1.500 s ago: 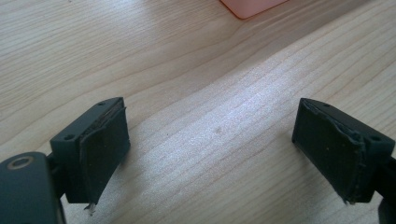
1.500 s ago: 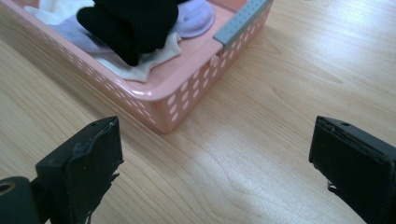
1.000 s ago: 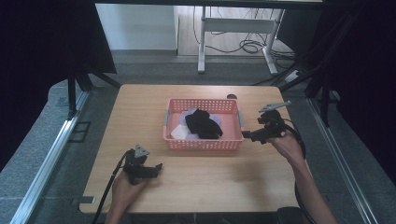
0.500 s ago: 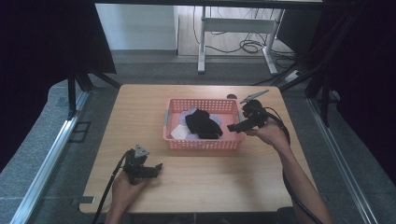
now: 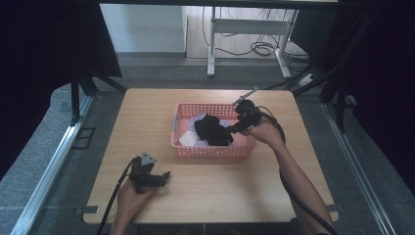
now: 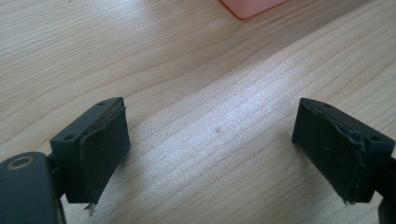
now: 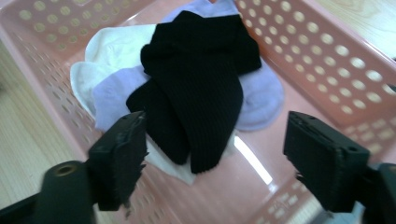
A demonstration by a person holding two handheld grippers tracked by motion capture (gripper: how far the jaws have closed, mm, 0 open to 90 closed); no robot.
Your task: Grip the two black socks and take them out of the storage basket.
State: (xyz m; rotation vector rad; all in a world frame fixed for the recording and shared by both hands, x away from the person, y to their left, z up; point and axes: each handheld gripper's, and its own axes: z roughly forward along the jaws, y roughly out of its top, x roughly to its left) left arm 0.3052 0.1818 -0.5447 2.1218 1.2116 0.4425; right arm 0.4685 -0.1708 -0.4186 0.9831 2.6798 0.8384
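A pink plastic basket (image 5: pixel 210 152) stands mid-table and holds a pair of black socks (image 5: pixel 211 129) lying on white and lilac socks. My right gripper (image 5: pixel 230 131) reaches into the basket from its right side. In the right gripper view the black socks (image 7: pixel 196 84) lie just ahead of the right gripper (image 7: pixel 219 168). Its jaws have just been closing, but they stand apart and press on nothing. My left gripper (image 5: pixel 164 177) rests open on the table at the front left. In the left gripper view bare wood lies between the jaws of the left gripper (image 6: pixel 212 144).
A white sock (image 7: pixel 112 51) and a lilac sock (image 7: pixel 264 93) lie under the black pair, inside the basket's perforated walls (image 7: pixel 317 51). A corner of the basket (image 6: pixel 252 5) lies ahead of the left gripper. Dark frames and cables surround the wooden table (image 5: pixel 147 112).
My right hand has moved left from beside the basket's right end to over its inside, above the black socks. The left hand has stayed put.
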